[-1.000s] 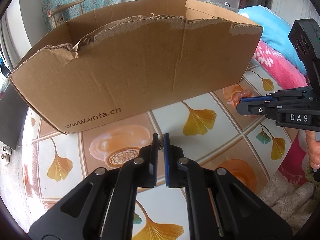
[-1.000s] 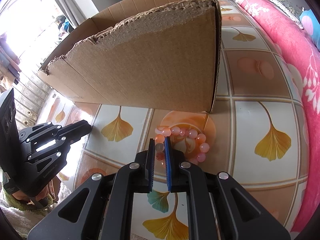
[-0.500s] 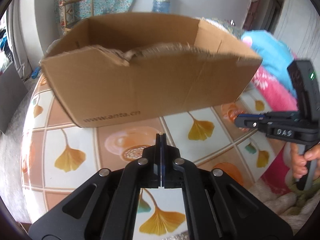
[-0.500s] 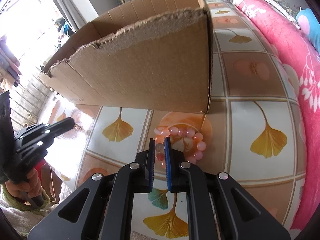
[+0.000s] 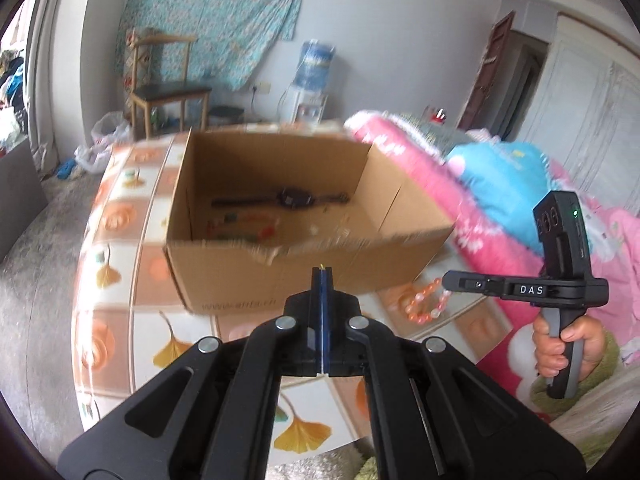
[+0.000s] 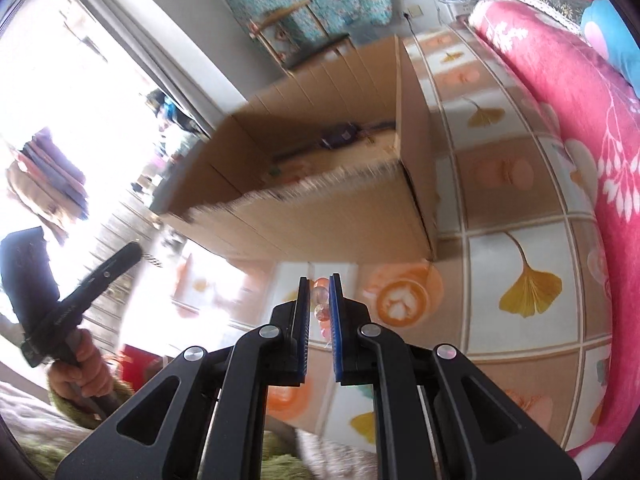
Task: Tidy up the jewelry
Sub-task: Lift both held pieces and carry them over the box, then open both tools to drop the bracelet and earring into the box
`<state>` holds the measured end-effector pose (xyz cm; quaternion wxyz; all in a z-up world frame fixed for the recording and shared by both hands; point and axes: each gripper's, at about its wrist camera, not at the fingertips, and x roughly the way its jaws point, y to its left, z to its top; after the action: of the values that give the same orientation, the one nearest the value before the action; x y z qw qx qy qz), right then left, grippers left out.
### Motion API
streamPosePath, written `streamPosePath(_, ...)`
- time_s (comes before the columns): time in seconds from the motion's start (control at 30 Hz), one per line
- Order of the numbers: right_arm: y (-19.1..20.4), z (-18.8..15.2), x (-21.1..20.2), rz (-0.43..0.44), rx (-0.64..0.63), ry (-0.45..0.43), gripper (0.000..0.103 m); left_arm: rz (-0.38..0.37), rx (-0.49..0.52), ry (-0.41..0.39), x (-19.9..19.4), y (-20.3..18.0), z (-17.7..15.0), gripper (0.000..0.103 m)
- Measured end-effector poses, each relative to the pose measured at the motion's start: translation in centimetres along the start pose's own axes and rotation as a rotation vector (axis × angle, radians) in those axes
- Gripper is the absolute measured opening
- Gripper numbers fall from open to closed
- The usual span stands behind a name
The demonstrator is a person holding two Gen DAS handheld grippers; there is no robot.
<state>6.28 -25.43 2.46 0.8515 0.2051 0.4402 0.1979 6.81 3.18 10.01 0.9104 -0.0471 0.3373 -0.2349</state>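
Observation:
My left gripper (image 5: 322,276) is shut in front of the cardboard box (image 5: 280,276), and a tiny yellow sliver (image 5: 322,267) pokes out between its pads; what it is I cannot tell. My right gripper (image 6: 319,284) is shut on a pink bead bracelet (image 6: 320,300). In the left wrist view the bracelet (image 5: 424,302) hangs from the right gripper (image 5: 446,282) above the table, right of the box. The box (image 6: 328,220) is open on top. Inside lie a dark watch (image 5: 294,197) and some small colourful pieces.
The round table (image 5: 120,264) has a ginkgo-leaf cloth. A pink blanket (image 6: 580,120) borders its right side. Behind the table are a wooden chair (image 5: 168,88) and a water dispenser (image 5: 312,80). A hand (image 5: 560,344) grips the right gripper's handle.
Both grippers have risen, so the box's inside now shows. The left jaws closed fully. The bracelet has come up off the table in the right gripper.

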Motion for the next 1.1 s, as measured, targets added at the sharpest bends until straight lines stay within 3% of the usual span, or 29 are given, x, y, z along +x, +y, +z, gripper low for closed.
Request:
streamPosePath(0.23,2.8,2.4,-4.0,0.129,-0.042,-0.099,0.009,-0.045,0.049,-0.108,-2.2,-0.9,3.8,0.000)
streamPosePath(0.4,4.2,4.9,-5.6,0.181,-0.093,-0.166,0.010,-0.047,0.082,-0.138,-1.2,-1.0,5.9,0.000)
streamPosePath(0.67,4.7,8.8,-4.1,0.176,-0.152,-0.210,0.010,-0.055,0.014,-0.006,4.8,1.8,7.8,0.000)
streamPosePath(0.9,2.6,10.1,0.9,0.159,-0.117,-0.104,0.010,0.001,-0.050,0.189,11.3,4.5,6.6,0.000)
streamPosePath(1.1,0.9,10.7,3.5,0.154,-0.085,-0.035,0.010,0.040,-0.079,0.281,13.4,5.6,5.7,0.004)
